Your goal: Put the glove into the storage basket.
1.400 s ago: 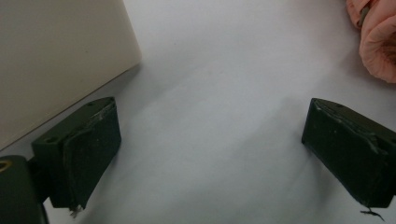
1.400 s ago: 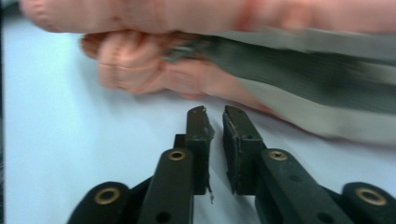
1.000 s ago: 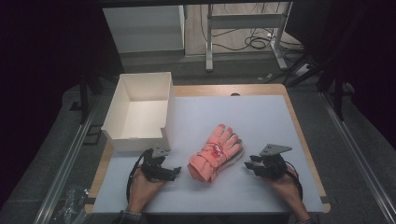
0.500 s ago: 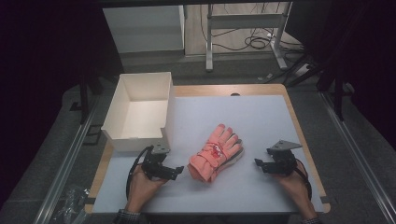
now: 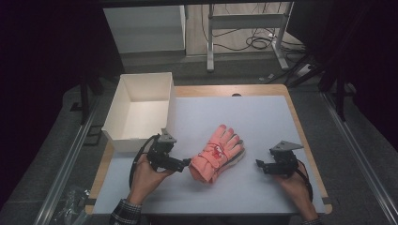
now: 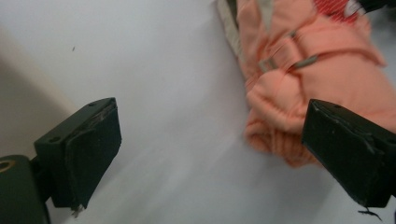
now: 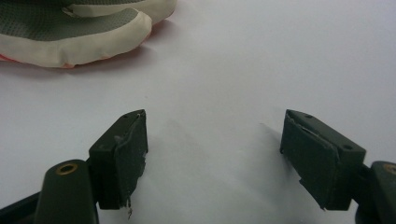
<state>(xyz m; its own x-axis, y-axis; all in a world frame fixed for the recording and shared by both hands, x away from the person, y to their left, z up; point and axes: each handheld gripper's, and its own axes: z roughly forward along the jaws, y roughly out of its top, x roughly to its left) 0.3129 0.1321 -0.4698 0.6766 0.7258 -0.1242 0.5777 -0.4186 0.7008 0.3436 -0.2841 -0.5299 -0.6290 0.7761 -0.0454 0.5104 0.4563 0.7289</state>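
Observation:
A pair of orange gloves lies stacked in the middle of the white table mat, cuffs toward me. My left gripper hovers just left of the cuffs. In the left gripper view it stands open, with the orange ribbed cuff beside its right jaw and no pad pressing on it. My right gripper sits apart from the gloves, to their right. Its jaws have just been opening and hold nothing; the grey and cream underside of a glove lies ahead at upper left.
An open white box stands at the mat's far left corner, close behind my left hand. The wooden table edge borders the mat on the right. Beyond the table are desk legs and cables on the floor.
The right gripper has drawn back to the right, away from the gloves, and its jaws have spread. The left hand has risen slightly beside the cuffs. The gloves lie as before.

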